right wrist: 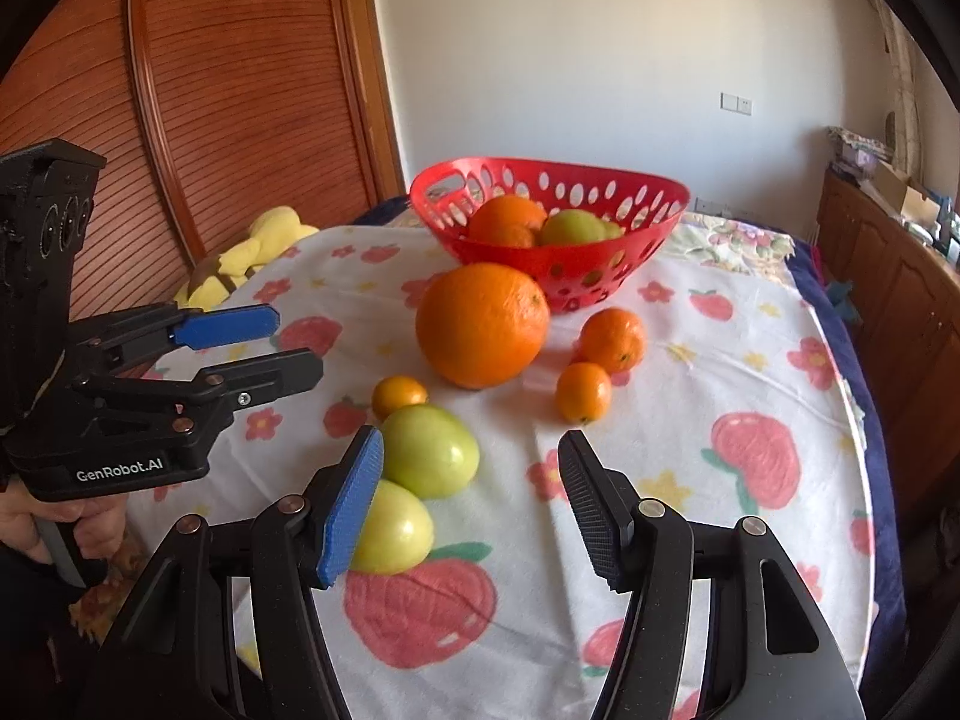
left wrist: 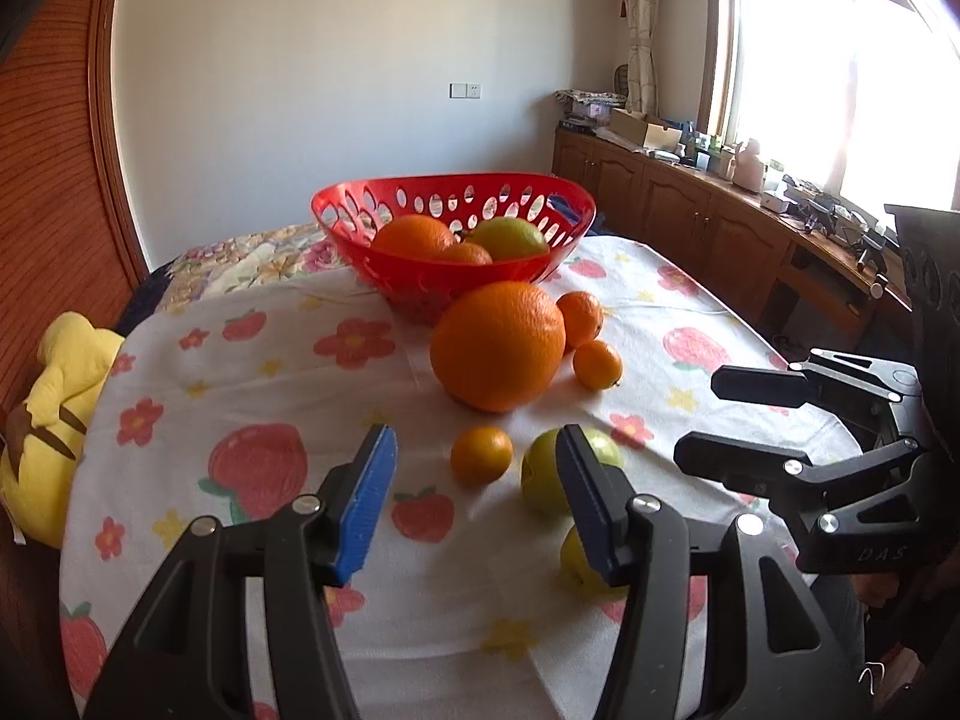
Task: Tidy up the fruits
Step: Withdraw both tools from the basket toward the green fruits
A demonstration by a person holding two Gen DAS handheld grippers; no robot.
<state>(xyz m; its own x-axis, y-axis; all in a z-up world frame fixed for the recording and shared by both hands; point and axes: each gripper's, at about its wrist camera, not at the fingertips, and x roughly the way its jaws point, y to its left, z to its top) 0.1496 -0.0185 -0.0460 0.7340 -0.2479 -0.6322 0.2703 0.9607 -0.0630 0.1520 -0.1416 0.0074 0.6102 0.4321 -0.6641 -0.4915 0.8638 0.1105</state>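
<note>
A red perforated basket (left wrist: 456,282) (right wrist: 600,276) at the back of the table holds oranges and a green fruit. In front of it lie a large orange (left wrist: 498,345) (right wrist: 483,324), three small oranges (left wrist: 482,455) (left wrist: 597,364) (left wrist: 579,318) and two green fruits (left wrist: 540,468) (right wrist: 429,450) (right wrist: 396,531). My left gripper (left wrist: 477,504) is open and empty above the near table, its right finger in front of the green fruits. My right gripper (right wrist: 471,504) is open and empty, the green fruits by its left finger. Each gripper shows in the other's view (left wrist: 750,414) (right wrist: 282,342).
The table has a white cloth with strawberries and flowers (left wrist: 270,372) (right wrist: 750,390). A yellow plush toy (left wrist: 54,420) (right wrist: 252,258) lies at its left edge beside a wooden door. A wooden cabinet (left wrist: 690,204) with clutter runs under the window on the right.
</note>
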